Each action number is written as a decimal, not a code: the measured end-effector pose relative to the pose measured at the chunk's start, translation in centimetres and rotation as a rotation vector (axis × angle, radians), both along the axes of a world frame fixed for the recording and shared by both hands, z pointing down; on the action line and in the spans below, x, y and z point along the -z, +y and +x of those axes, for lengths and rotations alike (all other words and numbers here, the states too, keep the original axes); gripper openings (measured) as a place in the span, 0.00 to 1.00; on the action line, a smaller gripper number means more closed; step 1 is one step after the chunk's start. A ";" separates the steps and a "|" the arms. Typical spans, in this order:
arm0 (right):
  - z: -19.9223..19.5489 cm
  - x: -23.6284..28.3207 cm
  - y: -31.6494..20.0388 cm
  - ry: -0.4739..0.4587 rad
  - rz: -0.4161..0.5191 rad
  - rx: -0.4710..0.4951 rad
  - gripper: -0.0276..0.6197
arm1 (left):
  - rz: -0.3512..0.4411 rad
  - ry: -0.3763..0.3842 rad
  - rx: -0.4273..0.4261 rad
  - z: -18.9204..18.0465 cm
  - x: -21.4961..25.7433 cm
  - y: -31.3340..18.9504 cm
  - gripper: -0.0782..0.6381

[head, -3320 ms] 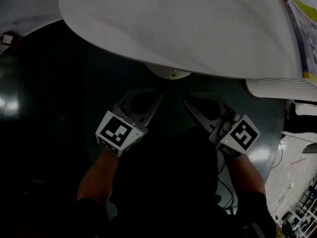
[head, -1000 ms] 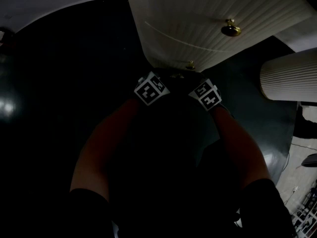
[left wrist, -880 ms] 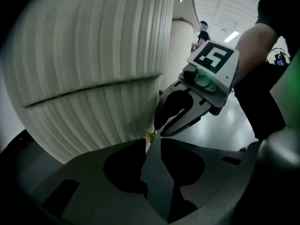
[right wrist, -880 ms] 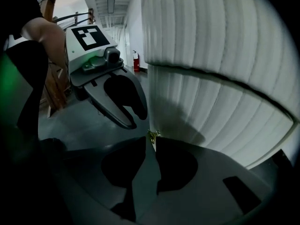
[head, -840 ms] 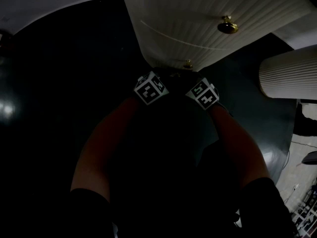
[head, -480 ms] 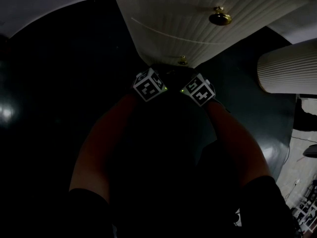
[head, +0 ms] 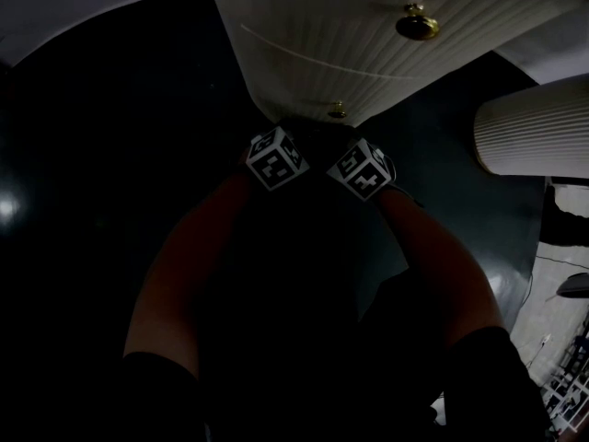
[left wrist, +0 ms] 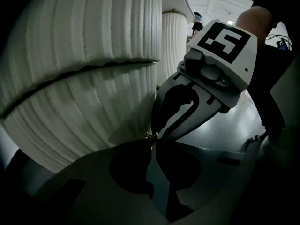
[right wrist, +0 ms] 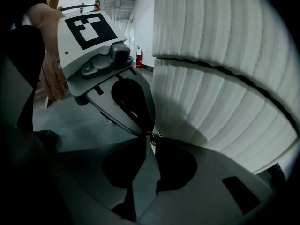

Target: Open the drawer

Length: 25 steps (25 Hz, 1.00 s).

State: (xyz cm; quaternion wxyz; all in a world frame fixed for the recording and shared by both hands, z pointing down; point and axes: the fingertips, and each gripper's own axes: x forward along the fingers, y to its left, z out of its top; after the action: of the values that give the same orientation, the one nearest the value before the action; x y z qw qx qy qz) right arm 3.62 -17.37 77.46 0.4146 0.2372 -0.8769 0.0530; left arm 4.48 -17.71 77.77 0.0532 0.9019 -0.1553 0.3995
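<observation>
**A:** What takes up most of the view?

**B:** A dark, glossy floor (head: 83,201). A white ribbed cabinet (head: 368,7) stands on it, and a separate ribbed white column (head: 529,136) stands off to the cabinet's right.

**A:** And the drawer?

**B:** The drawer (head: 299,76) is the cabinet's lower front, just under a curved seam. It is straight ahead of both grippers. The front above the seam has a larger brass knob (head: 417,24).

**A:** Where are the grippers?

**B:** They are side by side, close against the drawer front. The left gripper (left wrist: 152,143) reaches in from the left and the right gripper (right wrist: 151,143) from the right. Their tips meet at the drawer's small brass knob (left wrist: 150,135).

**A:** Are they open or closed?

**B:** Each has its jaws drawn together to a point, with the tips right at the knob. I cannot tell whether either pair actually has the knob pinched between its jaws.
</observation>
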 end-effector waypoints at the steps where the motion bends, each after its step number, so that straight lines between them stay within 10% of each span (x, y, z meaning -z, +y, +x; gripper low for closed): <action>1: 0.3 -0.2 0.0 0.003 -0.001 0.002 0.08 | 0.007 -0.004 -0.007 0.3 -0.3 0.0 0.16; 18: 0.7 -1.0 4.5 0.066 -0.043 0.033 0.08 | -0.001 -0.075 -0.187 0.2 -0.3 5.0 0.15; 25: -1.4 4.9 7.0 0.058 -0.053 0.138 0.10 | -0.051 0.031 -0.198 -2.6 7.3 8.2 0.18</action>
State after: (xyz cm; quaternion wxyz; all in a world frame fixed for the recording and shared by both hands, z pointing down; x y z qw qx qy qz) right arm 2.26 -10.37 72.53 0.4487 0.1666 -0.8771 0.0407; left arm 1.84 -9.49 70.51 0.0386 0.9172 -0.0544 0.3927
